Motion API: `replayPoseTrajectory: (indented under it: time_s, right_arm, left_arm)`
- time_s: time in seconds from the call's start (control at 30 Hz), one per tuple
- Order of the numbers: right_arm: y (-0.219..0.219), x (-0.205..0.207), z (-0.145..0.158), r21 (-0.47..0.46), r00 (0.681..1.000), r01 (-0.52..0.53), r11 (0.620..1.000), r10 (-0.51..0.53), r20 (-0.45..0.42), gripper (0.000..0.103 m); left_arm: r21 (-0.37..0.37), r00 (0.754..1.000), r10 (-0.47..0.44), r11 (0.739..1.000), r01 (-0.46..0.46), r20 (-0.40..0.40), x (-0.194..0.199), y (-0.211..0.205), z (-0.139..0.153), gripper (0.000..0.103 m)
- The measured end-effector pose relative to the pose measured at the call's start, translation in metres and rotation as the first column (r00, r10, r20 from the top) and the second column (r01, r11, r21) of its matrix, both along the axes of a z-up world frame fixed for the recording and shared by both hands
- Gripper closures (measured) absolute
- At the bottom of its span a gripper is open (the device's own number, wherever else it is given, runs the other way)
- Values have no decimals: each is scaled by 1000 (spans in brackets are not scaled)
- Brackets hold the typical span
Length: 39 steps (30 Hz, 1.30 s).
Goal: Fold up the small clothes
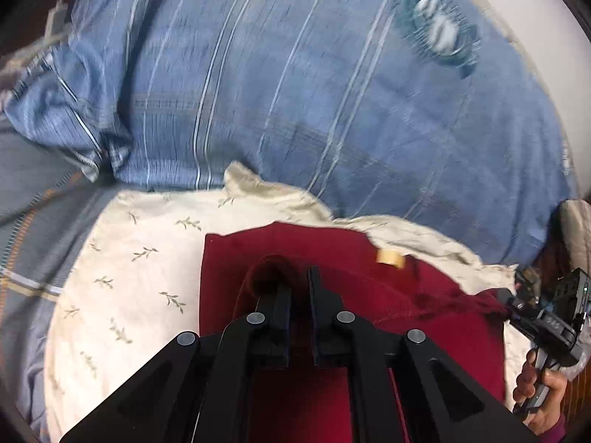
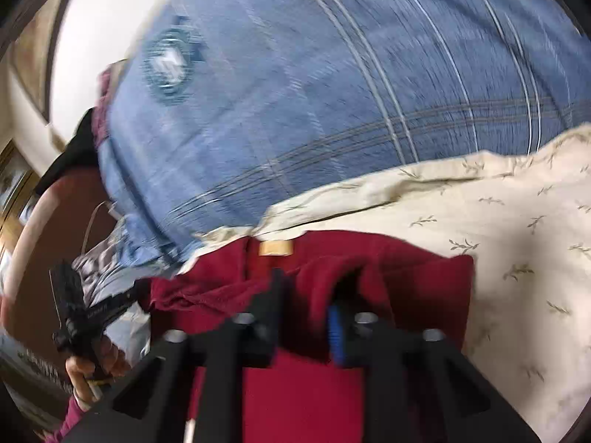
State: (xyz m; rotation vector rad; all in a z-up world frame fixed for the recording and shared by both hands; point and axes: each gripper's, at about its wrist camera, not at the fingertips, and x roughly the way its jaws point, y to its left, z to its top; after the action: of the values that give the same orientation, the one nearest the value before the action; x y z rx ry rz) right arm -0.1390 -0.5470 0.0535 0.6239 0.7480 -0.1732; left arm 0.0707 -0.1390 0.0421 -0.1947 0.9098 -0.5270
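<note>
Maroon garment (image 1: 436, 336), soft and fleecy, lies folded on a cream sheet (image 1: 147, 251) printed with small leaf sprigs, in front of a blue striped bedcover (image 1: 295, 92). Its folded top edge shows a tan label (image 1: 389, 258), too blurred to read. The left gripper (image 1: 297, 288) has its fingers nearly together over a cloth fold; whether they pinch it I cannot tell. The right gripper (image 2: 306, 295) stands apart, cloth bunched between its fingers.

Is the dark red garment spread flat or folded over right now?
Folded over. The dark red garment shows a doubled straight edge with a layer on top, its tan label at the fold, lying on the cream leaf-print cloth.
</note>
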Motion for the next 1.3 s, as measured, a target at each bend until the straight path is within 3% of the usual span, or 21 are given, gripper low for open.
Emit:
replayPoseTrajectory:
  time_s: [0.03, 0.17, 0.2, 0.27, 0.33, 0.5, 0.57, 0.63, 0.73, 0.83, 1.1, 1.2, 1.27, 1.3]
  right_arm:
    - [-3, -3, 1, -10, 1000, 17, 1000, -17, 9, 48]
    - [-5, -28, 18, 3, 998, 22, 1000, -22, 58, 47]
    - [-2, -33, 23, -9, 998, 15, 1000, -15, 56, 47]
    - [12, -37, 31, -57, 999, -26, 998, 28, 45, 48]
    - [27, -31, 35, -103, 997, -69, 992, 70, 13, 50]
    - [45, 11, 18, -140, 992, -120, 983, 113, -58, 50]
    - [43, 33, 1, -210, 988, -106, 972, 78, -136, 52]
    - [30, 50, -20, -286, 972, -44, 957, -25, -235, 52]
    - [-2, 50, -41, -171, 968, 67, 983, -105, -227, 52]
    - [-4, 46, -37, -152, 973, 79, 985, -109, -205, 50]
    - [48, 21, 6, -262, 982, -18, 965, -32, -184, 43]
    - [47, 17, -5, -292, 972, 16, 956, -84, -222, 41]
    - [40, 24, -25, -272, 942, 35, 962, -122, -313, 41]
    - [46, 26, -23, -305, 941, 38, 952, -136, -309, 41]
  left_arm:
    - [3, 1000, -5, 1000, 5, -16, 8, -3, -4, 92]
    - [-31, 998, -56, 998, 56, 0, 9, -1, 2, 75]
    - [-9, 998, -60, 998, 60, 21, 7, -2, 4, 54]
    - [51, 994, -14, 999, 9, 105, -4, -3, 14, 29]
    - [28, 988, -2, 1000, -2, 157, -13, -3, 20, 28]
    - [91, 996, 14, 996, -22, 85, 3, -23, 4, 28]
    - [150, 998, 42, 987, -49, 53, 21, -31, -11, 29]
    - [212, 997, 70, 975, -71, 11, 37, -37, -24, 30]
    - [246, 994, 104, 964, -95, -24, 57, -39, -42, 28]
    - [218, 993, 113, 971, -102, -40, 65, -39, -50, 27]
    - [205, 993, 113, 972, -116, 28, 19, -8, -26, 29]
    - [211, 993, 112, 970, -118, 38, -13, 7, -28, 29]
    - [236, 992, 121, 963, -127, 43, -29, 13, -31, 30]
    - [240, 993, 113, 963, -120, 42, -37, 14, -29, 30]
